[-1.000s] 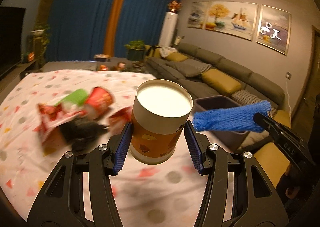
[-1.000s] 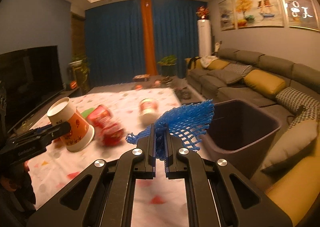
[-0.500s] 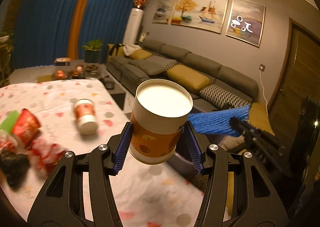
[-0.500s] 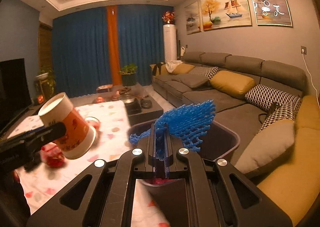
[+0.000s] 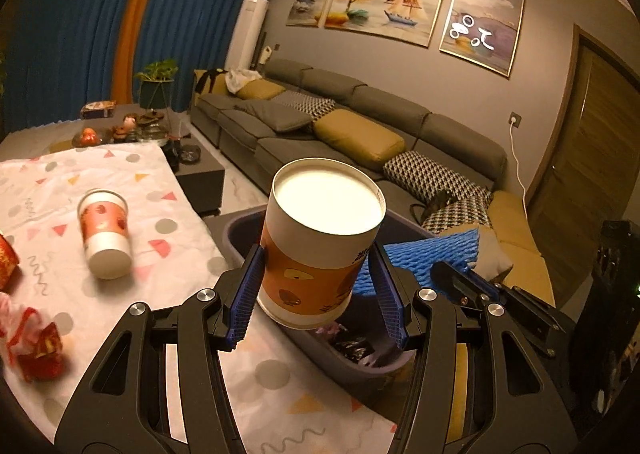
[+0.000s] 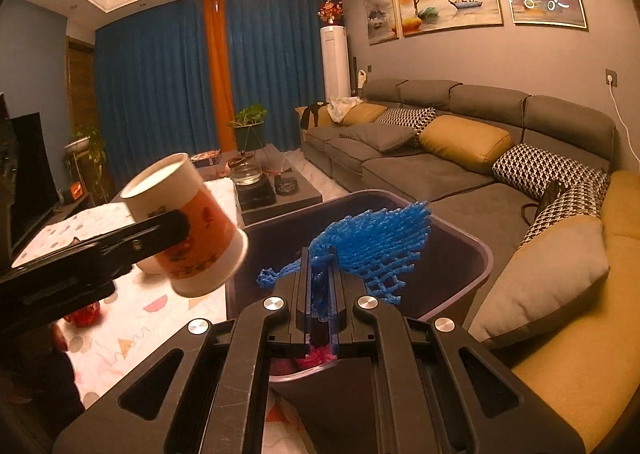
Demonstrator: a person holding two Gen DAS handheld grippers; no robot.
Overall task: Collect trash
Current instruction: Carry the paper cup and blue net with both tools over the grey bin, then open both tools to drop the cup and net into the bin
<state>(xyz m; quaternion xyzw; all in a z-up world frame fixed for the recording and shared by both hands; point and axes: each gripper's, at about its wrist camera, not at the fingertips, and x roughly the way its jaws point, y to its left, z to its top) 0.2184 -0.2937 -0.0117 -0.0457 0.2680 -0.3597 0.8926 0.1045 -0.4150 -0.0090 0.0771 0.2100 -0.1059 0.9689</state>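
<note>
My left gripper (image 5: 316, 294) is shut on an orange-and-white paper cup (image 5: 320, 242), held over the near rim of a dark purple bin (image 5: 240, 230). In the right wrist view the same paper cup (image 6: 188, 222) hangs tilted at the left, above the bin's left edge. My right gripper (image 6: 320, 286) is shut on a blue foam net (image 6: 376, 246), which fans out above the bin (image 6: 480, 258). The blue foam net (image 5: 436, 254) also shows to the right of the cup in the left wrist view. Some trash lies inside the bin.
A table with a white patterned cloth (image 5: 168, 222) stands left of the bin, with another paper cup (image 5: 104, 234) lying on its side and red wrappers (image 5: 36, 350). A grey sofa (image 6: 440, 158) with cushions runs along the right. A dark coffee table (image 6: 276, 190) stands behind.
Both grippers have swung right from over the table to over the bin, still gripping the cup and the net. The bin now lies directly under them.
</note>
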